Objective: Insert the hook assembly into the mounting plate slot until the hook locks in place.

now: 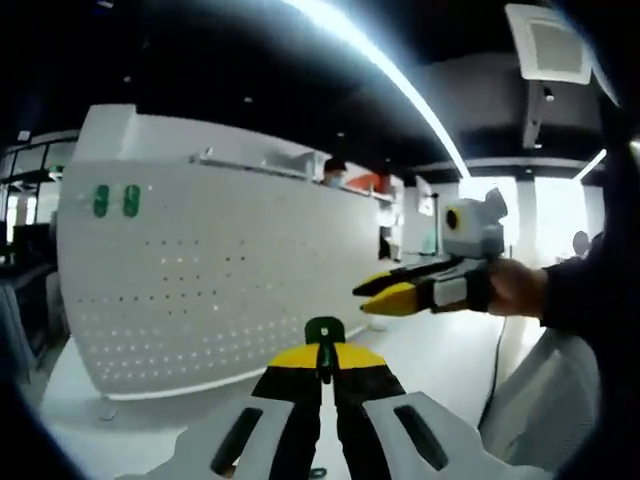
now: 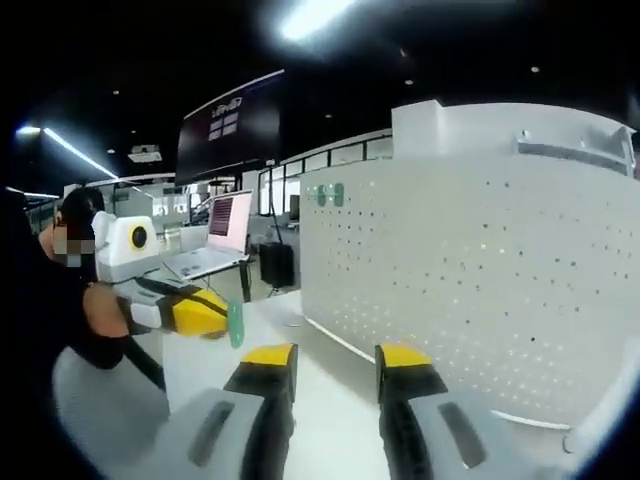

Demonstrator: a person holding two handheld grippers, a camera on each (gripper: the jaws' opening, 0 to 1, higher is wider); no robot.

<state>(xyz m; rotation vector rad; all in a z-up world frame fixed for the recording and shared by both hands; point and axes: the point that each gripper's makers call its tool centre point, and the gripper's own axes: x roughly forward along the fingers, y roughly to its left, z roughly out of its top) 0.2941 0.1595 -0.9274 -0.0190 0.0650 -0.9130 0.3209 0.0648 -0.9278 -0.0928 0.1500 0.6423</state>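
Above the white bench (image 1: pixel 440 350), the left tongs (image 1: pixel 325 362) are closed on a green hook (image 1: pixel 324 335), which sits between the yellow tips, short of the upright white pegboard plate (image 1: pixel 220 280). Two green hooks (image 1: pixel 115 200) already hang near the plate's top corner. The right tongs (image 2: pixel 335 362) stand apart with nothing between them, facing the plate.
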